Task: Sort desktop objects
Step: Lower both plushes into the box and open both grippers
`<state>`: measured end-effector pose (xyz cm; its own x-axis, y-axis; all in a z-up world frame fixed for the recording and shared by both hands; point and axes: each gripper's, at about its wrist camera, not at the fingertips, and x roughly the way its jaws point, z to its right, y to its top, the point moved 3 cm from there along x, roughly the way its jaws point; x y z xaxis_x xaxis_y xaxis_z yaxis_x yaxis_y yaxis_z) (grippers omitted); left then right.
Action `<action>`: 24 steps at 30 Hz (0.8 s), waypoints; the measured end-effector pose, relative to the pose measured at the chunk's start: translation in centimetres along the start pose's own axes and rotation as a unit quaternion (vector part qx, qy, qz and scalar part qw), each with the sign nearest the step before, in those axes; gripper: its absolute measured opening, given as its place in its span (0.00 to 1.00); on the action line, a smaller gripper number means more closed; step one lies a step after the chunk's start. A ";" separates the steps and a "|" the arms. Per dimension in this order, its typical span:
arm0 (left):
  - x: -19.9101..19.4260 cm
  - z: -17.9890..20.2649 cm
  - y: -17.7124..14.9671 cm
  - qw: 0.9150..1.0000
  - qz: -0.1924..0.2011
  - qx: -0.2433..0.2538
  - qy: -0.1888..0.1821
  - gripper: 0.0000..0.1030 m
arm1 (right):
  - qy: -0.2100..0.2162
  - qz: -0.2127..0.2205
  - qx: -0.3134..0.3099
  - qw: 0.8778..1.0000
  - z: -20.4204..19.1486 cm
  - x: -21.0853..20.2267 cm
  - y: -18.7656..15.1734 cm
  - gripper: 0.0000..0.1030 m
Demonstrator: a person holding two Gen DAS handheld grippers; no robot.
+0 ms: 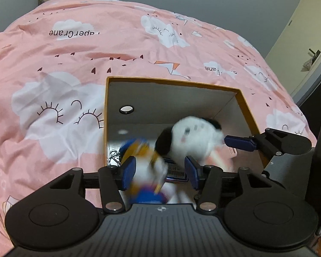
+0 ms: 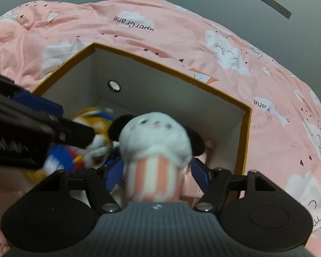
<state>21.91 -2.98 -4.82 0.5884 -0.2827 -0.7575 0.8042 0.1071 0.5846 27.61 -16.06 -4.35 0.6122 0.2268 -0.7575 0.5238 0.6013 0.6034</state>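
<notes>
Both toys hang right over the open box (image 2: 244, 132), each between spread pads: the orange plush (image 1: 147, 167) in the left gripper (image 1: 160, 171), the white plush (image 2: 154, 150) in the right gripper (image 2: 156, 175). Blur hides contact, but both look released.

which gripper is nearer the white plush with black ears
Right. The right gripper has the white plush with black ears between its jaws over the box; the left gripper sits beside it, around the orange and blue plush.

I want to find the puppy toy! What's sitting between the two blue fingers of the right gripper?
In the right wrist view, a white plush toy with black ears and a pink-striped body sits between the right gripper's fingers, over the open box.
</notes>
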 end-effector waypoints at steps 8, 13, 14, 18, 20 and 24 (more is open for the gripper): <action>-3.5 -0.5 -1.5 1.000 0.009 0.026 -0.015 0.54 | 0.034 -0.011 -0.004 0.999 0.2 -2.4 -1.3 0.72; -5.9 -2.0 -2.3 0.999 0.039 -0.014 -0.020 0.54 | 0.056 -0.029 0.001 0.998 -0.2 -2.6 -1.9 0.66; -6.2 -2.3 -2.4 0.999 0.042 -0.020 -0.019 0.54 | 0.049 -0.033 0.001 0.998 -0.3 -2.3 -1.9 0.63; -7.2 -3.4 -3.0 0.998 0.052 -0.033 -0.007 0.54 | 0.009 -0.051 -0.008 0.999 -1.3 -1.1 -1.6 0.57; -7.6 -3.9 -3.2 0.998 0.055 -0.038 -0.006 0.54 | -0.013 -0.066 -0.007 0.998 -1.7 -0.8 -1.5 0.56; -7.8 -4.6 -3.9 0.997 0.055 -0.051 -0.012 0.54 | 0.054 -0.116 0.084 0.988 -1.4 -1.3 -1.5 0.23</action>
<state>14.58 3.20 -2.51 0.6728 -0.2861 -0.6822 0.7395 0.2344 0.6310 25.21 -16.20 -4.59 0.4015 0.1841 -0.8971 0.7393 0.5129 0.4362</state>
